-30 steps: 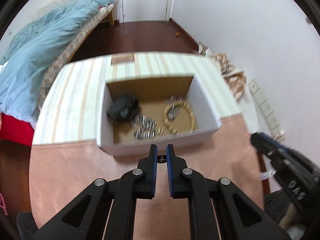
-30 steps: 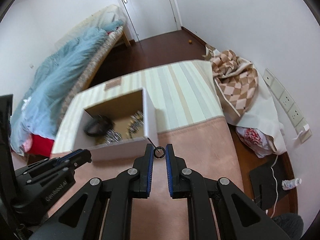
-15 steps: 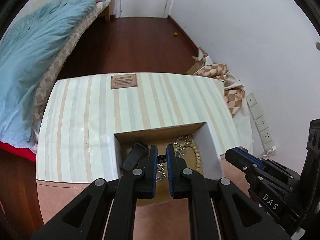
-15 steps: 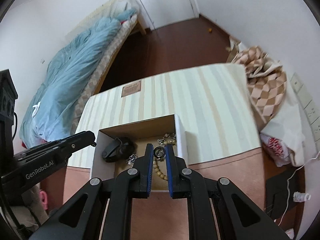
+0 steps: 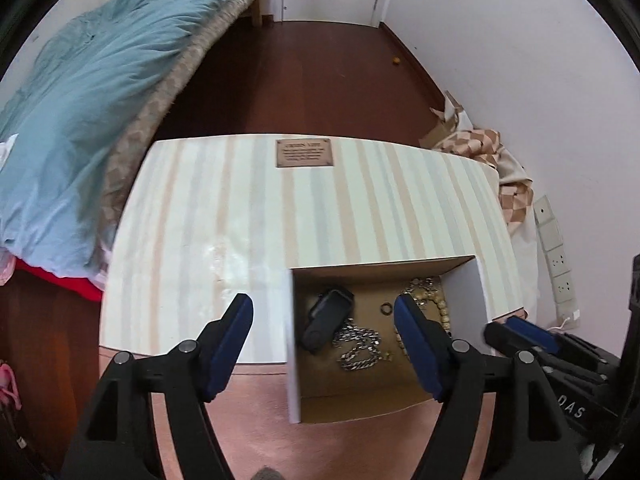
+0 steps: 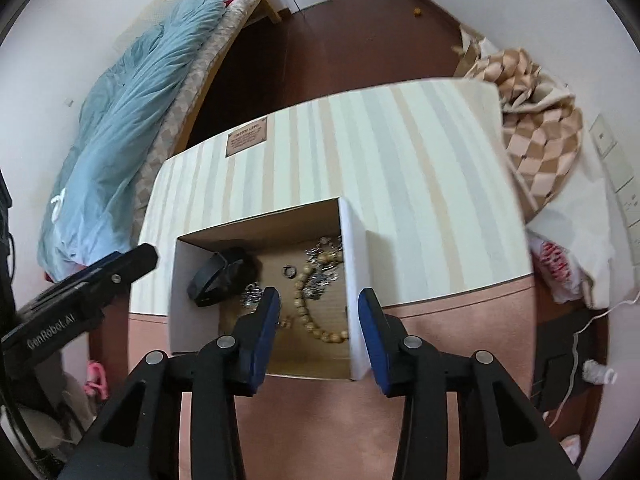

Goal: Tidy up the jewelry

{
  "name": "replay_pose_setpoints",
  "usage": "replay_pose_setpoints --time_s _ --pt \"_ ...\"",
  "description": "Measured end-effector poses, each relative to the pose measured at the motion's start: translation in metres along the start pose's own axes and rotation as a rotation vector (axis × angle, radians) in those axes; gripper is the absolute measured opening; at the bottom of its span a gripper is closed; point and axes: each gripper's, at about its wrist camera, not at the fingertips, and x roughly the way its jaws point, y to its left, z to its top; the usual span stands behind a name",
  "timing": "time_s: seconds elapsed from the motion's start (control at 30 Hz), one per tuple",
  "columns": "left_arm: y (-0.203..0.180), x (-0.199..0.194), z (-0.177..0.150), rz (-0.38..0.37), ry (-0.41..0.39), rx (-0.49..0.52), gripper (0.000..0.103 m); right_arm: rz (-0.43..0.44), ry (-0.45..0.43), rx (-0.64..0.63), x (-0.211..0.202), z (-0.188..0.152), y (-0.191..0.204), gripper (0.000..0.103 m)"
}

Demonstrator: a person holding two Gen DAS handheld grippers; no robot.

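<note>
Over on your far left lies one bed with a blue quilt heaped along it, well apart from the work. Next comes the striped cloth spread over the table, carrying one brown label near its far edge, and closer to you a pink cloth covers the near part.

Your left gripper hangs with its two blue-padded tongs spread wide apart, nothing between them, one pad over the striped cloth and the other over the box. One white cardboard box sits open on the table, and that is where the jewelry is. Count along its brown floor from the left: one black case lying tilted, one silver chain coiled just beside it, one small dark ring lying loose on bare cardboard, one wooden bead bracelet curving across the right half, and a tangle of silver pieces in the far right corner, too jumbled to count. The ring rests near the beads; whether it touches them I cannot tell.

Your right gripper hovers above the box's near right part, tongs also parted and holding nothing. At the far right, one checked blanket lies crumpled against the wall.
</note>
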Motion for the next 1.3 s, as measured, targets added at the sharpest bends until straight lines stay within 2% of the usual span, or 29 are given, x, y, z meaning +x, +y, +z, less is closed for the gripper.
replay_pose_setpoints --time_s 0.03,0.13,0.23,0.3,0.37,0.47,0.73,0.97,1.3 --pt "0.002 -0.003 -0.002 0.01 -0.009 -0.003 0.073 -0.015 -0.006 -0.006 -0.003 0.0 0.0 0.044" --pt "0.006 -0.009 -0.01 0.051 -0.023 -0.001 0.094 -0.058 -0.031 -0.03 -0.014 -0.004 0.002 0.058" --pt "0.008 -0.014 -0.02 0.087 -0.036 0.001 0.096 -0.132 -0.056 -0.073 -0.023 -0.009 0.007 0.076" --pt "0.009 -0.016 -0.027 0.093 -0.042 0.004 0.101 -0.185 -0.064 -0.103 -0.027 -0.013 0.011 0.094" --pt "0.008 -0.019 -0.036 0.104 -0.051 0.01 0.102 -0.248 -0.065 -0.136 -0.029 -0.019 0.015 0.101" --pt "0.006 -0.022 -0.049 0.099 -0.053 0.014 0.102 -0.299 -0.063 -0.167 -0.032 -0.03 0.019 0.102" --pt "0.002 -0.055 -0.073 0.101 -0.088 -0.007 0.102 -0.317 -0.098 -0.173 -0.063 -0.056 0.028 0.102" --pt "-0.006 -0.112 -0.098 0.085 -0.136 0.011 0.102 -0.319 -0.189 -0.162 -0.129 -0.087 0.046 0.102" --pt "-0.013 -0.2 -0.125 0.112 -0.221 0.011 0.102 -0.312 -0.356 -0.172 -0.239 -0.119 0.075 0.102"
